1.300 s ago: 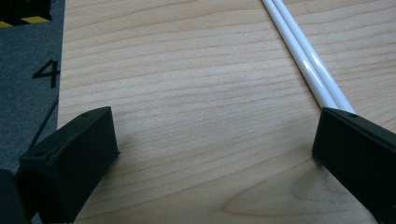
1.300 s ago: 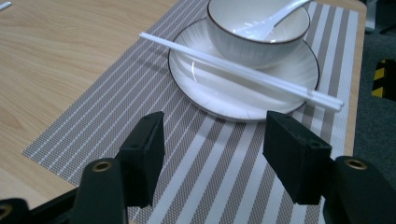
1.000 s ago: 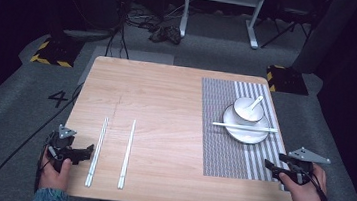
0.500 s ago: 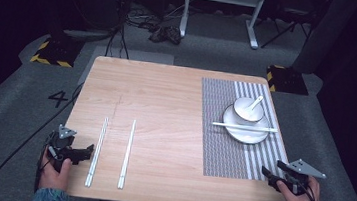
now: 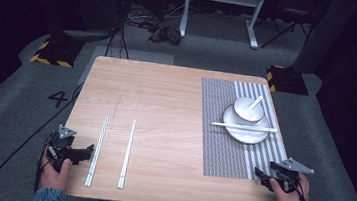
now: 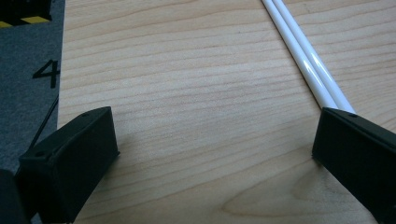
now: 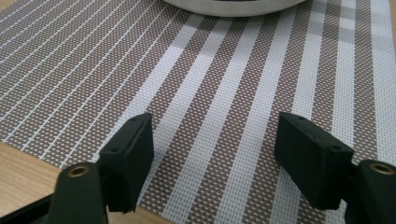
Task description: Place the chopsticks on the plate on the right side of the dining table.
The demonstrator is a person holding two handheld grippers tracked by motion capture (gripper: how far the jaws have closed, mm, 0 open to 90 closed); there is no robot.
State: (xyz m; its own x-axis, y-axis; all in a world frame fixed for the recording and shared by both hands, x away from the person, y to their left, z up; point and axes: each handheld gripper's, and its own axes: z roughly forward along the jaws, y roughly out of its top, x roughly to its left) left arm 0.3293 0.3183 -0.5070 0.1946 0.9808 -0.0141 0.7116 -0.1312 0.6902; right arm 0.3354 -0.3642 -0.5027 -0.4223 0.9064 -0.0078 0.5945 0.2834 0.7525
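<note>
Wooden table point(image 5: 166, 99) lies bare between chopsticks point(image 5: 97, 150) and placemat point(image 5: 222, 145); both grippers' jaws wide, right's just opening.

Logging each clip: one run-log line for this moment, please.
left tongs: open, beside chopsticks | right tongs: open, jaws just opening, over placemat, nothing held

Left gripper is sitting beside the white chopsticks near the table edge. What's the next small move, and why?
Probably slide the left gripper sideways toward the nearest pair of chopsticks until they lie between its jaws, then close. The jaws stand open over bare table, and the chopsticks reach only the tip of one jaw, so closing now would likely catch nothing.
</note>
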